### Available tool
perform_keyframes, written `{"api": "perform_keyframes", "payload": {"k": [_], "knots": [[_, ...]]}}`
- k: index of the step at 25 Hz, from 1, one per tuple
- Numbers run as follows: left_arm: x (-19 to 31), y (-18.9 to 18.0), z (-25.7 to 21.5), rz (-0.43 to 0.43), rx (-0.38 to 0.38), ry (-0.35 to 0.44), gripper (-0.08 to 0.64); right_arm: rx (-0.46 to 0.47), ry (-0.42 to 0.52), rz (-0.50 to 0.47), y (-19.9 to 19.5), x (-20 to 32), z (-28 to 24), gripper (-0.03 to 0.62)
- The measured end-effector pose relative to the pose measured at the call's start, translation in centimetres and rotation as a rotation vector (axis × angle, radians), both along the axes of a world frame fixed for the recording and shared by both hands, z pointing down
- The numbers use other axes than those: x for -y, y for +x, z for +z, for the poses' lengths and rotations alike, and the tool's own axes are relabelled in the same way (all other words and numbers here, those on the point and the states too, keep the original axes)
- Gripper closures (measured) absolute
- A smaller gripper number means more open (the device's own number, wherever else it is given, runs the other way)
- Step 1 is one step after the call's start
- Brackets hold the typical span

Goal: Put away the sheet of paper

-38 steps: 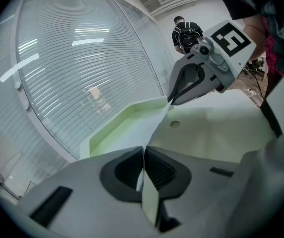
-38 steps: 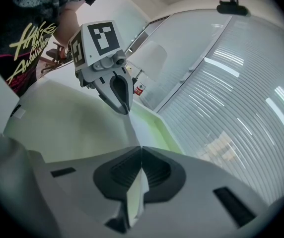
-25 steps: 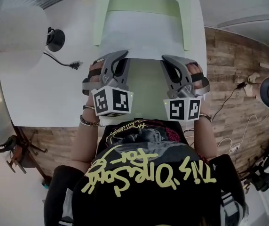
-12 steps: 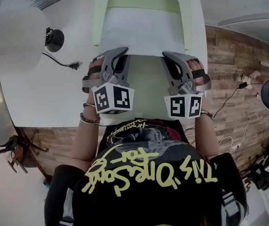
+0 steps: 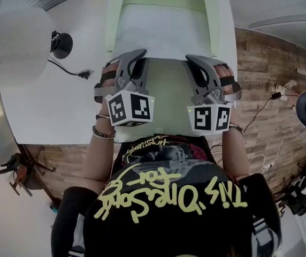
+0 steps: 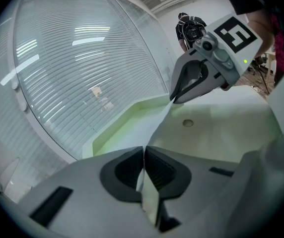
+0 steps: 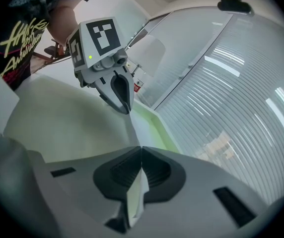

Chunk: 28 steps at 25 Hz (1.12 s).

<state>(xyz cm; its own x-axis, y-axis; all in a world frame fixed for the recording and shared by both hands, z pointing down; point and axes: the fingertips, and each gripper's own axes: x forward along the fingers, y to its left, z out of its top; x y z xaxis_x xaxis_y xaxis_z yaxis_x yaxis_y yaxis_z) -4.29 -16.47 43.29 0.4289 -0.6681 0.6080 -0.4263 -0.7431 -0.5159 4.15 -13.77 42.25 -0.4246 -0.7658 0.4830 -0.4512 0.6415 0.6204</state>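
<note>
While held above the white bench (image 5: 46,106), clamped tight on the sheet of paper (image 5: 163,33): fingers of left gripper (image 5: 142,53) and right gripper (image 5: 190,58), far end in green tray (image 5: 163,1).

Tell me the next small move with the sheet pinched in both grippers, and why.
Probably ease both grippers forward and down together. The left gripper and right gripper are each shut on the sheet of paper. Its far part already lies over the green tray, while the gripped part is held up.
</note>
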Motion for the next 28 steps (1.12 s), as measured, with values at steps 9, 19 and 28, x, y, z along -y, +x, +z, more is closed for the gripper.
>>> {"api": "perform_keyframes", "payload": {"k": [9,19,28], "knots": [[0.7,0.2,0.0,-0.005,0.004,0.004,0.549,-0.001,-0.002,0.022,0.2,0.7,-0.1,0.583],[1.5,0.2,0.0,-0.01,0.021,0.008,0.549,-0.001,-0.015,0.04,0.2,1.4,0.1,0.583],[1.9,0.3,0.1,-0.021,0.027,0.008,0.549,-0.014,-0.025,0.044,0.4,1.9,0.2,0.583]]}}
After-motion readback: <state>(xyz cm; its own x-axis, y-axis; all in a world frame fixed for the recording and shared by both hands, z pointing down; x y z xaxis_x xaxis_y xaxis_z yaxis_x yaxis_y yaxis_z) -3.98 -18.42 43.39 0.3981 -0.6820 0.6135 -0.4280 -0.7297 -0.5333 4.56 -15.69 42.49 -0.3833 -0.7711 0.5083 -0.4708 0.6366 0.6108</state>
